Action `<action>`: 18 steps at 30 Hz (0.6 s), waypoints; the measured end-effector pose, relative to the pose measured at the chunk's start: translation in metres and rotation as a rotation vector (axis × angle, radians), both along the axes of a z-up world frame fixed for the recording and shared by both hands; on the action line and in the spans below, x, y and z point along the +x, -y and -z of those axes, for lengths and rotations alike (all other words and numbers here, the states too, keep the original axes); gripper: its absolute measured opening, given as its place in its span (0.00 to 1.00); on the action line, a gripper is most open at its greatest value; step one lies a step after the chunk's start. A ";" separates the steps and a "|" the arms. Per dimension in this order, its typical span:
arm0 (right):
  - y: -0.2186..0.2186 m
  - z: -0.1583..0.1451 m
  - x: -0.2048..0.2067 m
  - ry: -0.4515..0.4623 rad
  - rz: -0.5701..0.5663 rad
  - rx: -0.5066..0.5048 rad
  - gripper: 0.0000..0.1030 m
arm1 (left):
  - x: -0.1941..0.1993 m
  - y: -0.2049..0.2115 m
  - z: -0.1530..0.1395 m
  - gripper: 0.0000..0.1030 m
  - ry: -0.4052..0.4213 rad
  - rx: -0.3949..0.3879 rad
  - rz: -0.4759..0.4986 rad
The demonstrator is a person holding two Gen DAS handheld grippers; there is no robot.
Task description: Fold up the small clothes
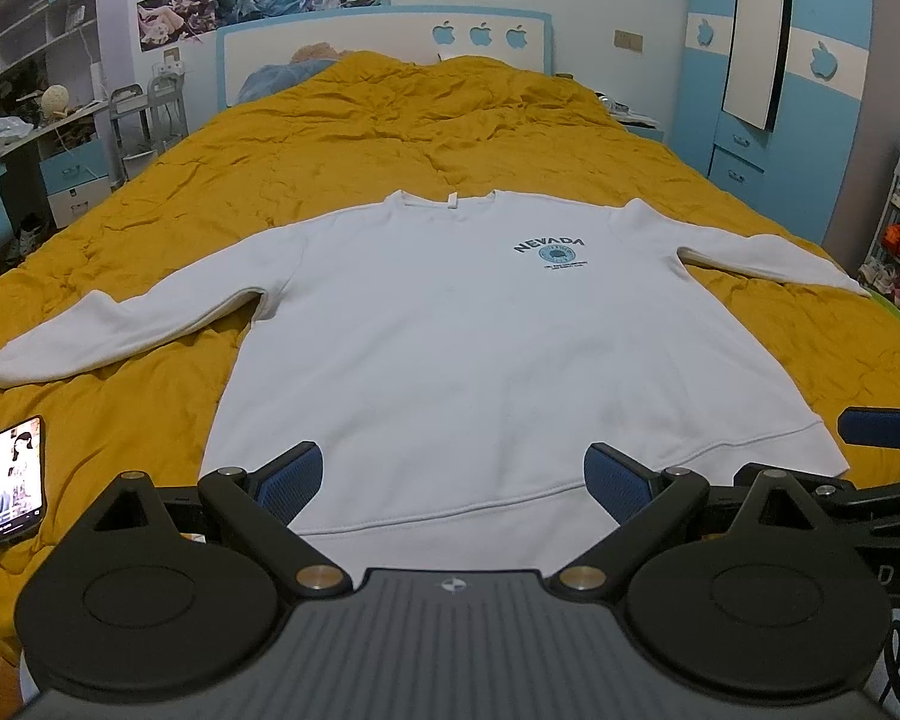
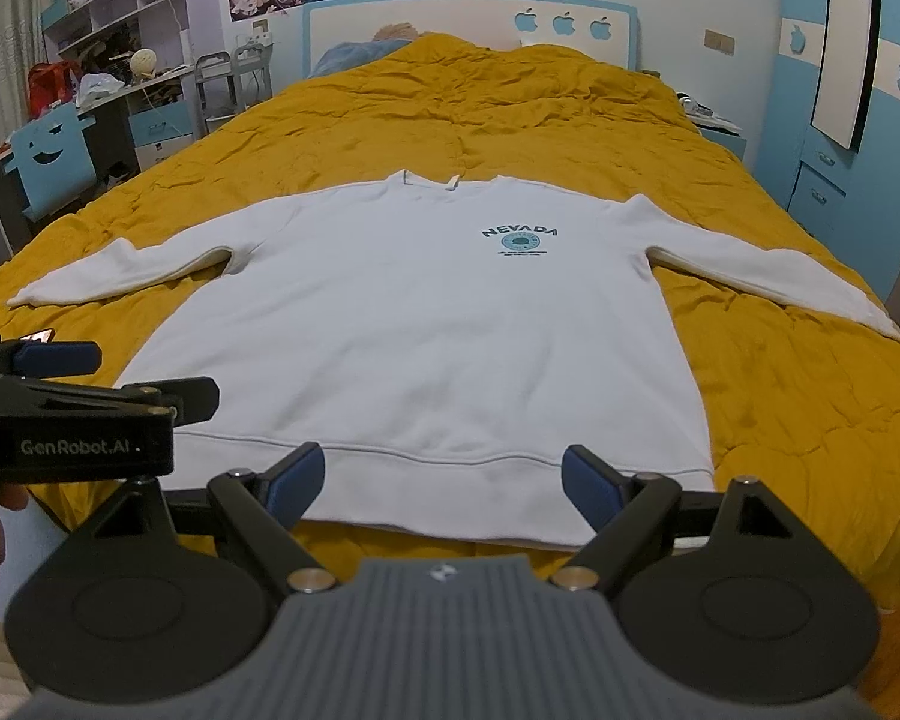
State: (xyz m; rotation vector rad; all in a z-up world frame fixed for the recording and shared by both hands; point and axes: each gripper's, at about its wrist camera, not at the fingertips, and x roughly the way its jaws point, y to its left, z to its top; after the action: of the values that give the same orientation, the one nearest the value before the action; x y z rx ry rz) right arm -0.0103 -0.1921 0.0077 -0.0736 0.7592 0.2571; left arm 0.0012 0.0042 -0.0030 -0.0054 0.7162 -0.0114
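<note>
A white long-sleeved sweatshirt [image 1: 450, 336] with a teal "NEVADA" print lies flat and face up on the yellow quilt, both sleeves spread out sideways, hem nearest me. It also shows in the right wrist view [image 2: 426, 330]. My left gripper [image 1: 453, 480] is open and empty, just above the hem near its middle. My right gripper [image 2: 444, 480] is open and empty, over the hem toward its right part. The left gripper also shows at the left edge of the right wrist view [image 2: 60, 360].
The yellow quilt [image 1: 390, 120] covers the whole bed. A phone [image 1: 15, 480] with a lit screen lies on the quilt left of the hem. A desk and shelves [image 2: 108, 78] stand at the left, a blue wardrobe [image 2: 840, 120] at the right.
</note>
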 end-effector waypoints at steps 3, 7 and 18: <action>0.000 0.000 0.000 -0.001 0.000 0.001 0.80 | 0.000 0.000 0.000 1.00 -0.001 0.000 -0.001; 0.000 0.000 0.000 -0.001 -0.001 0.000 0.80 | 0.000 0.000 0.000 1.00 0.000 0.000 -0.001; -0.001 0.001 0.000 -0.002 -0.005 -0.003 0.80 | 0.000 0.000 -0.001 1.00 -0.001 0.000 -0.002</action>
State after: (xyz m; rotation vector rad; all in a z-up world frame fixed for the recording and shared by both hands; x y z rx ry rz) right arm -0.0101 -0.1914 0.0071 -0.0780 0.7619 0.2612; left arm 0.0015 0.0038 -0.0024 -0.0061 0.7174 -0.0096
